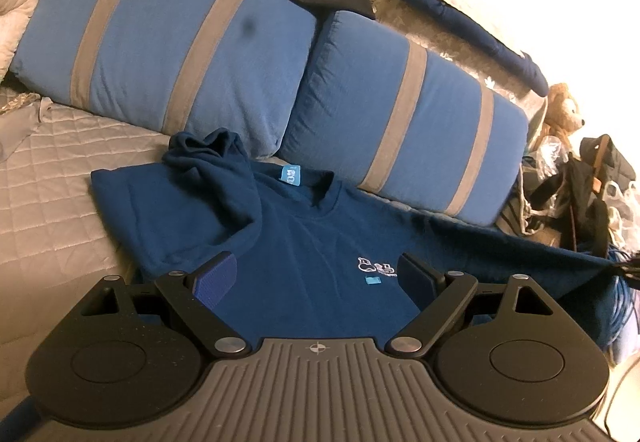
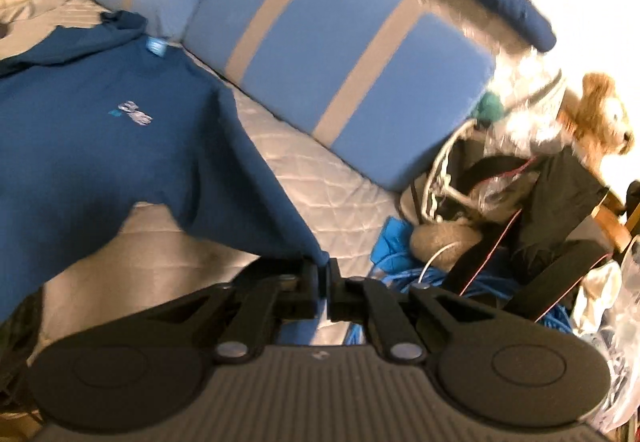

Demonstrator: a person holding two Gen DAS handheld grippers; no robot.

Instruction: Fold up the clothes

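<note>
Soft, limp navy sweatshirt [image 1: 304,242] is pinched at its sleeve cuff [image 2: 320,256] by the shut right tongs [image 2: 324,282], while the wide-open left tongs [image 1: 316,278] hover empty above its chest.

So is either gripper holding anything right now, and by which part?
The right gripper is shut on the navy sweatshirt, pinching the end of its sleeve. The left gripper is open, holding nothing.
</note>
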